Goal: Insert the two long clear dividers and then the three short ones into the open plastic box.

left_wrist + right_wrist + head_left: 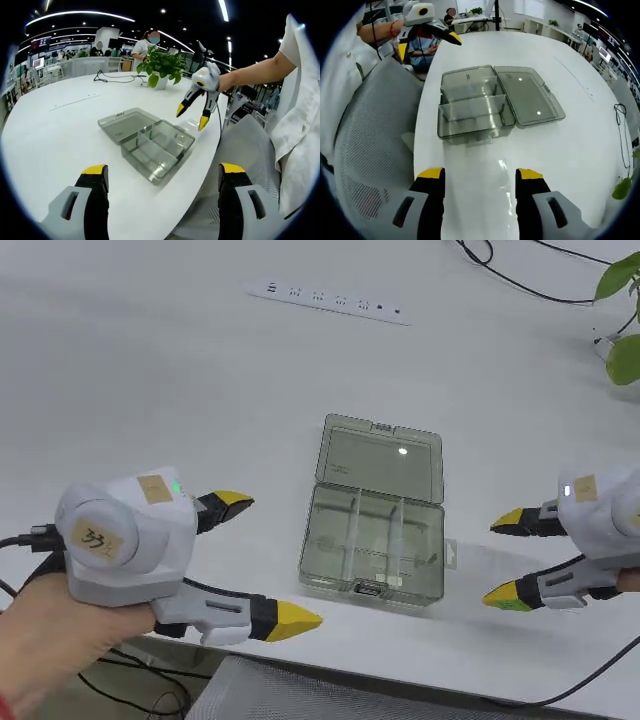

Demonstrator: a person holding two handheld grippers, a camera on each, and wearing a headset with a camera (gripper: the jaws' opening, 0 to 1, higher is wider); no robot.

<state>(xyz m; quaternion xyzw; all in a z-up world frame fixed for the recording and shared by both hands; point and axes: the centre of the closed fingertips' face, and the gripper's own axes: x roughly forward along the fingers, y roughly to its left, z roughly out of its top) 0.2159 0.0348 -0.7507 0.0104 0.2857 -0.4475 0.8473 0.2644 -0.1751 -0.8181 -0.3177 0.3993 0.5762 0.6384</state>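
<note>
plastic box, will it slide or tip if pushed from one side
The plastic box looks thin-walled, so probably light. Low and flat on the smooth table, it would likely slide, not tip. Its open lid may flop if lifted.

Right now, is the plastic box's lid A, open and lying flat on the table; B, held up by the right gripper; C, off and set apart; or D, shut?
A: the lid lies flat on the table, hinged to the plastic box along its far edge.
</note>
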